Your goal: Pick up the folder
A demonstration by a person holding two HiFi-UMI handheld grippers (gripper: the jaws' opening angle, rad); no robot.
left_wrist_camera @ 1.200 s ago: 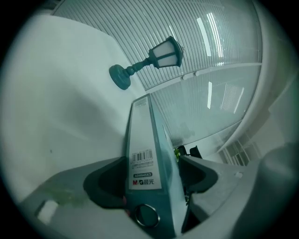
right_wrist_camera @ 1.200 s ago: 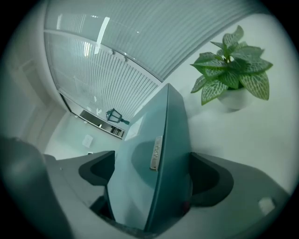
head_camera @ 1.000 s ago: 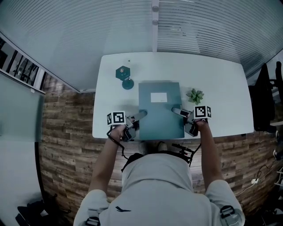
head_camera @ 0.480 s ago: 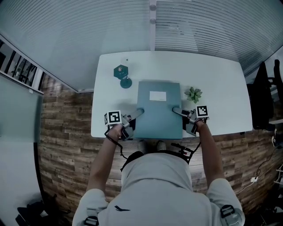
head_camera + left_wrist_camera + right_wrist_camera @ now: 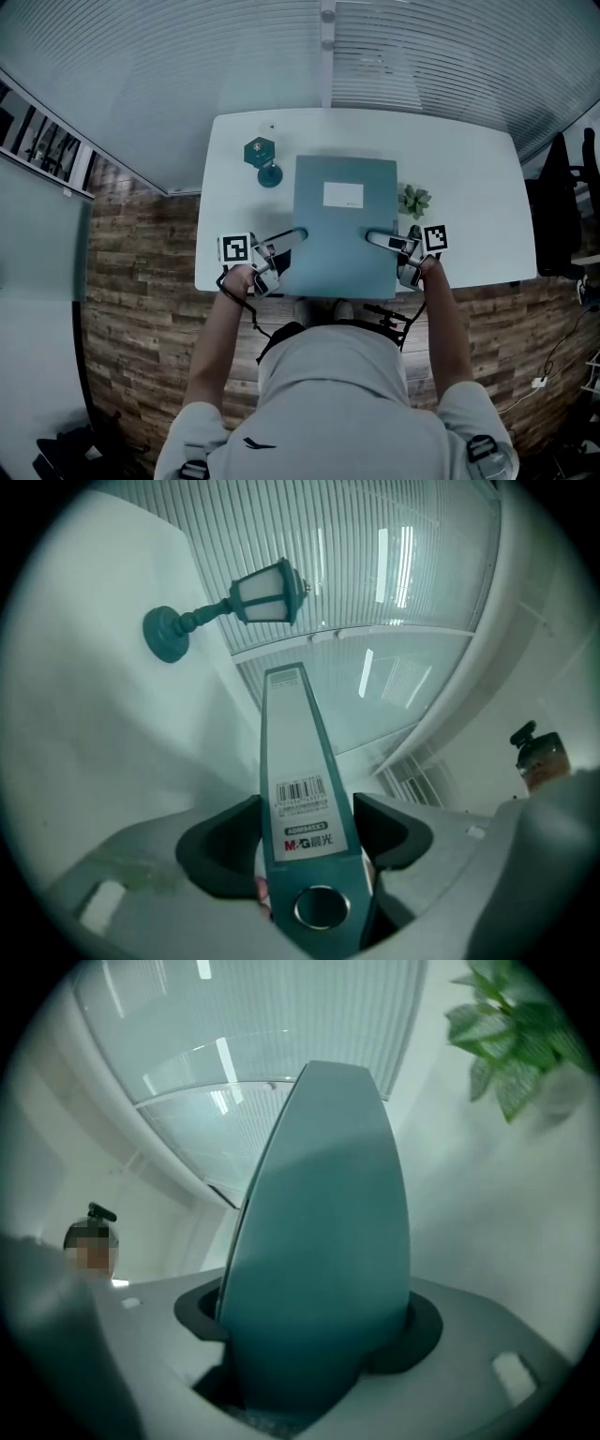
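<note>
The teal folder (image 5: 345, 225) hangs level over the white table (image 5: 473, 178), held at its near corners. My left gripper (image 5: 296, 234) is shut on its spine; in the left gripper view the labelled spine (image 5: 294, 761) runs away between the dark pads (image 5: 220, 850), with the left gripper (image 5: 307, 834) clamped on both sides. My right gripper (image 5: 373, 238) grips the opposite edge, its jaws closing. In the right gripper view the folder's cover (image 5: 323, 1232) fills the gap of the right gripper (image 5: 314, 1326), both pads touching it.
A small teal lantern-shaped lamp (image 5: 263, 159) stands on the table left of the folder, also visible as the lamp (image 5: 234, 607). A little potted plant (image 5: 413, 201) sits by the folder's right edge, seen as the plant (image 5: 511, 1044). Wooden floor lies around the table.
The folder has come up off the table towards the head camera, carried by both grippers, and now looks larger. The right jaws have drawn in on its edge.
</note>
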